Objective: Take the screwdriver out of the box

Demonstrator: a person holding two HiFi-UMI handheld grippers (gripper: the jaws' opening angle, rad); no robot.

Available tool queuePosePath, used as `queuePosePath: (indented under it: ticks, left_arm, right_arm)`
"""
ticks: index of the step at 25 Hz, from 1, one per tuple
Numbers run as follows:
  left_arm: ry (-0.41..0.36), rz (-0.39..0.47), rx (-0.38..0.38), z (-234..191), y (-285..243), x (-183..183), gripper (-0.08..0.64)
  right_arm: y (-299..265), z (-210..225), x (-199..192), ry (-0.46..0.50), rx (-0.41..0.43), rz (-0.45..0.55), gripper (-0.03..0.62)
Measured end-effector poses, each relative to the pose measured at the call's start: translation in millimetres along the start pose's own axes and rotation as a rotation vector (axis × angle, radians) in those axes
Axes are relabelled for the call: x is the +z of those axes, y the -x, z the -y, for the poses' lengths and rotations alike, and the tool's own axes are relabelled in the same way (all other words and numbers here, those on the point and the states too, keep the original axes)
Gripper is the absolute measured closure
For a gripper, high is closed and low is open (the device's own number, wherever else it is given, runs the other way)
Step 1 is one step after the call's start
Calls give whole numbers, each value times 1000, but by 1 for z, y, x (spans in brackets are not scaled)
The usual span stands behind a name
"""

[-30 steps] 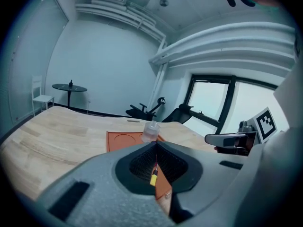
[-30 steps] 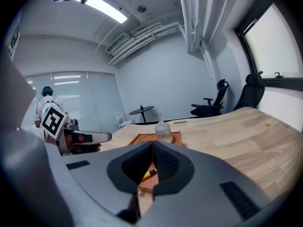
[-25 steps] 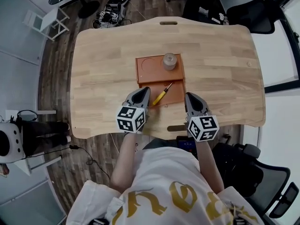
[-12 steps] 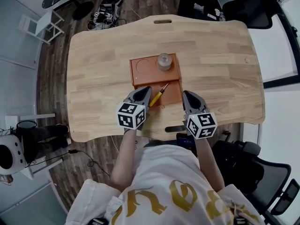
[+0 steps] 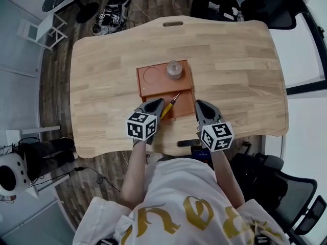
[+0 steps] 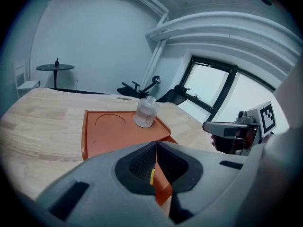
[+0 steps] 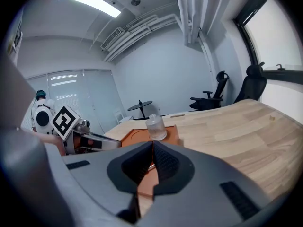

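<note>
The tabletop (image 5: 235,60) carries the orange box (image 5: 158,88) at the frame's centre, and the screwdriver (image 5: 170,105) lies slantwise in its lower compartment. Both my claws are clenched and empty. The left claw (image 5: 157,102) is just beside the yellow handle and the right claw (image 5: 199,104) is at the box's lower right edge. I should open the left one, then straddle the handle squarely.

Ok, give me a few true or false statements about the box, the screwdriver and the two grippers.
The screwdriver lies inside the orange box. True.
The clear bottle stands on the bare table. False: it stands in the box, beside a round recess.
The left gripper has its jaws together. True.
The right gripper grips the screwdriver. False: its jaws are shut on nothing.
The screwdriver's handle is yellow. True.
</note>
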State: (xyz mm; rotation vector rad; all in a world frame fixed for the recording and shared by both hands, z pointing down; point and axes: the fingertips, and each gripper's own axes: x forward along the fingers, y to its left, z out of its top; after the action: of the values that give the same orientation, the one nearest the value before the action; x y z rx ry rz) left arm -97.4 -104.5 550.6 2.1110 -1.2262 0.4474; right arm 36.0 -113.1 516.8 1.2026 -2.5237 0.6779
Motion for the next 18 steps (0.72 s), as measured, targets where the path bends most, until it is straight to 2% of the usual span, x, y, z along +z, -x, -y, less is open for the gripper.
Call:
queuePosePath:
  ticks: [18]
  left_arm:
    - [-49, -232, -25, -4, -36, -37, 548]
  right_arm:
    - [-24, 26, -30, -36, -2, -99, 580]
